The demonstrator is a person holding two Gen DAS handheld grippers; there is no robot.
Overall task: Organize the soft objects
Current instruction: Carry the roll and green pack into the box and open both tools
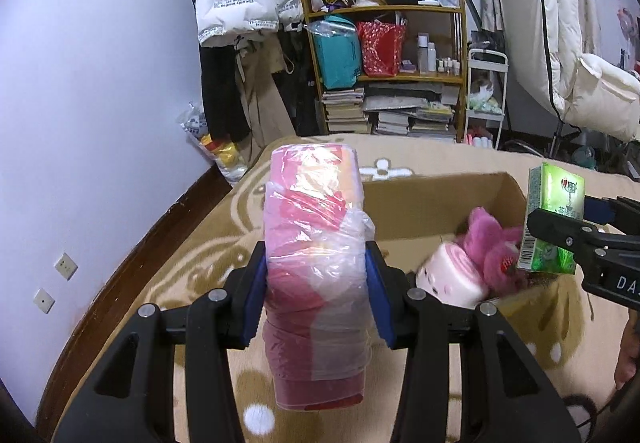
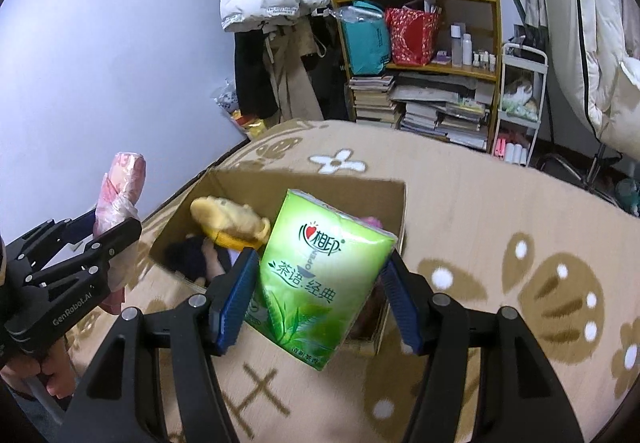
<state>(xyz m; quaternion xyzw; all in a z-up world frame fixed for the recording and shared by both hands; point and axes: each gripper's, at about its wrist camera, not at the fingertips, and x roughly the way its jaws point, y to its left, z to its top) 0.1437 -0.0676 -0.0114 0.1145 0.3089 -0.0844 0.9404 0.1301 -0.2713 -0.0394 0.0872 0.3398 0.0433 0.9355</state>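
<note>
The left gripper (image 1: 316, 295) clamps its fingers on one crinkly plastic-wrapped pink roll (image 1: 316, 243), held above the bed (image 1: 440, 159). The right gripper (image 2: 318, 295) pinches one glossy green tissue pack (image 2: 320, 279), printed "OPEN", over the cardboard box (image 2: 256, 183) holding a yellow plush (image 2: 228, 219).

One cardboard box (image 2: 280, 183), one green tissue pack (image 2: 320, 275), one pink wrapped pack (image 1: 316, 243).
</note>
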